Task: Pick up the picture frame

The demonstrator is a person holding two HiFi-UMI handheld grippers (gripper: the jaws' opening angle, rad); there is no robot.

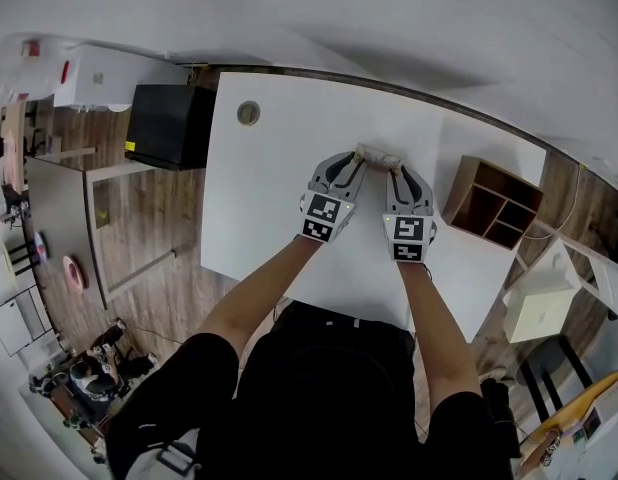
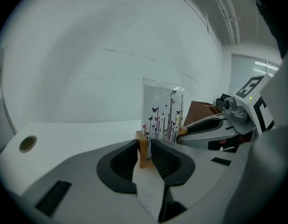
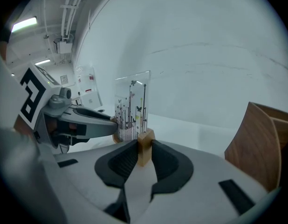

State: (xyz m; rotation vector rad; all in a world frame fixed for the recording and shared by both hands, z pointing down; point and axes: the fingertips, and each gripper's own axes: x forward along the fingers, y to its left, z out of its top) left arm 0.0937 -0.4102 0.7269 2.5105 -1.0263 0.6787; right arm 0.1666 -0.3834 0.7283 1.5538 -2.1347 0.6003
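left tongs (image 2: 144,146); right tongs (image 3: 144,146) | each clamps picture frame (image 2: 162,111) | ends covered

The person is wearing a black short-sleeved top (image 1: 329,368); the left gripper (image 1: 360,158) and right gripper (image 1: 397,170) are showing grey shells, black pads (image 2: 123,164) and black-and-white marker cubes (image 1: 326,216).

The picture frame (image 2: 162,111) is being seen as clear gloss on pale wood. The table (image 1: 279,148) is being seen as smooth, matt white.
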